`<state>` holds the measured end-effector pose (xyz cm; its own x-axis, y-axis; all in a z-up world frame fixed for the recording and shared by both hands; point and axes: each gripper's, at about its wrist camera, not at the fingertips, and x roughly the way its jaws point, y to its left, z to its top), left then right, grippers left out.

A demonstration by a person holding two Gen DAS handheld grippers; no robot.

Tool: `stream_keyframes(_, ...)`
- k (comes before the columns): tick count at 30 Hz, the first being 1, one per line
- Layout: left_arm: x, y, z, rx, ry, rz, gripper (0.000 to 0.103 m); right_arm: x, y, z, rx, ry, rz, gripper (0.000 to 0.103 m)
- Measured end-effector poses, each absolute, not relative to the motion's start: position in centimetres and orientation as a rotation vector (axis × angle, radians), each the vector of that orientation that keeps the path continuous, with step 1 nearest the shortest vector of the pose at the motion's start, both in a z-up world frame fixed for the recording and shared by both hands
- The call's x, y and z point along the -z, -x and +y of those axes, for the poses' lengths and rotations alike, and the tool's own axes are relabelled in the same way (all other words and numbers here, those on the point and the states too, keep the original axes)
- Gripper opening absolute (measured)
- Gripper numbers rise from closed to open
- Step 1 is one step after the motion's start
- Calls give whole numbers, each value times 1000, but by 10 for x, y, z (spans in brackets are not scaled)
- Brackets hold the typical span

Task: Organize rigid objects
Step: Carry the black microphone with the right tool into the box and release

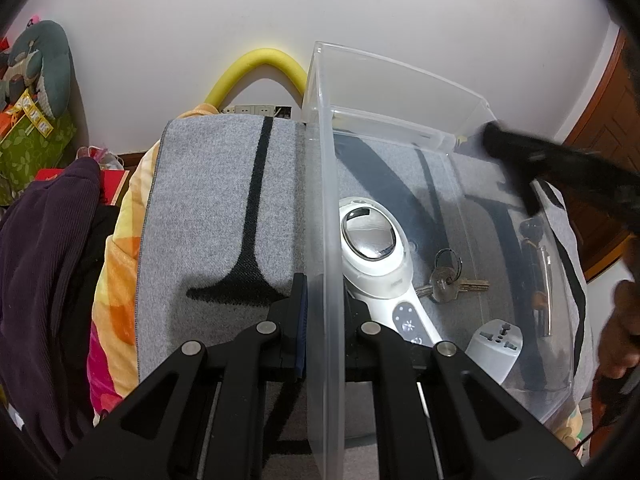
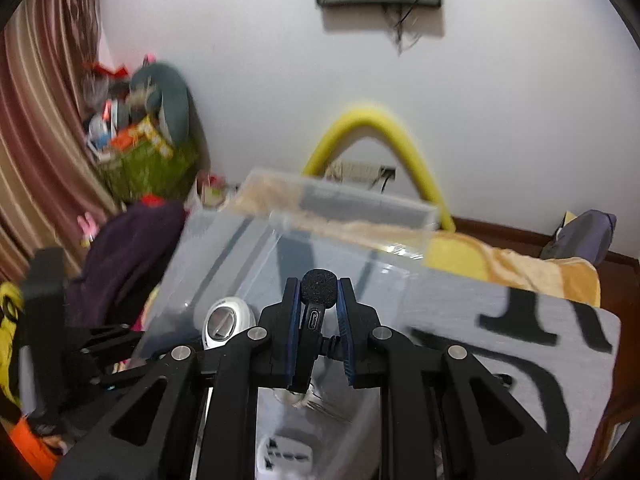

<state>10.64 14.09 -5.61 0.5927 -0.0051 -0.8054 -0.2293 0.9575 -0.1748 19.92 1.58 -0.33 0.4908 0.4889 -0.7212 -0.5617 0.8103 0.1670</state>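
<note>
A clear plastic bin (image 1: pixel 324 240) stands on a grey mat (image 1: pixel 224 200). My left gripper (image 1: pixel 324 300) is shut on the bin's left wall, one finger outside and one inside. In the bin lie a white handheld device (image 1: pixel 372 248), a bunch of keys (image 1: pixel 448 280), a white travel adapter (image 1: pixel 496 344) and a dark pen-like tool (image 1: pixel 540 272). My right gripper (image 2: pixel 318 300) is shut on a small black microphone (image 2: pixel 318 286) with a foam tip, held above the bin (image 2: pixel 248 248). The right gripper also shows in the left wrist view (image 1: pixel 516 164) over the bin's right rim.
A yellow foam tube (image 1: pixel 256 68) arches against the white wall behind wall sockets (image 1: pixel 256 110). Purple clothing (image 1: pixel 44 264) and a patterned yellow blanket (image 1: pixel 116 264) lie at the left. A green bag with toys (image 1: pixel 32 136) stands far left. A wooden door (image 1: pixel 600 128) is at the right.
</note>
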Motion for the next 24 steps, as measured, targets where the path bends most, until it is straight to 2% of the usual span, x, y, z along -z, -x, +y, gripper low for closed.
stream_keyframes(11,57,-107,142,-130,277,929,10,32,-202,43,-631,214,947,17)
stream_keyframes(13,57,-108,142,-130,276,929,10,27,-202,41,-640,212,945,22)
stream_keyframes(21,57,-108,142,-130,276,929,10,-7,-185,9,-634,173,835,25)
stream_keyframes(24,57,-108,142,-130,276,929,10,-21,-178,-17,-596,158,779,31)
